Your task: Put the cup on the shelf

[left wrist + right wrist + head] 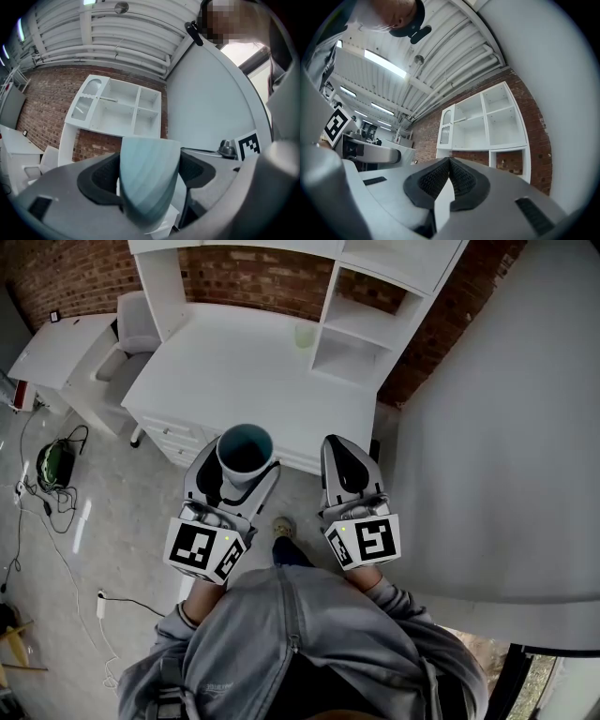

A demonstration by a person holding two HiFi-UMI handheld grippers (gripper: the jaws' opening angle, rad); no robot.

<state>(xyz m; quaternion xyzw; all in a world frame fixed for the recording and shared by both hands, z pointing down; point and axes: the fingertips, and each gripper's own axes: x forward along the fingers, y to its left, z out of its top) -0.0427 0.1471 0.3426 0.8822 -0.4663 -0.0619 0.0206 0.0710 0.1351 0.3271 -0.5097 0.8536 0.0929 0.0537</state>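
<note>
My left gripper (242, 471) is shut on a teal-blue cup (245, 454), held upright with its open mouth up, just in front of the white desk's (225, 371) near edge. In the left gripper view the cup (149, 180) fills the gap between the dark pads. The white shelf unit (375, 306) rises at the desk's back right, and its open compartments (122, 110) look bare. My right gripper (345, 461) hangs beside the left one, shut, with its pads (440, 180) pressed together on nothing.
A small pale green cup (305, 335) stands on the desk near the shelf. A grey chair (131, 334) and a second white table (56, 348) sit at the left. Cables and a power strip (100, 604) lie on the floor. A large white wall panel (506, 427) stands at the right.
</note>
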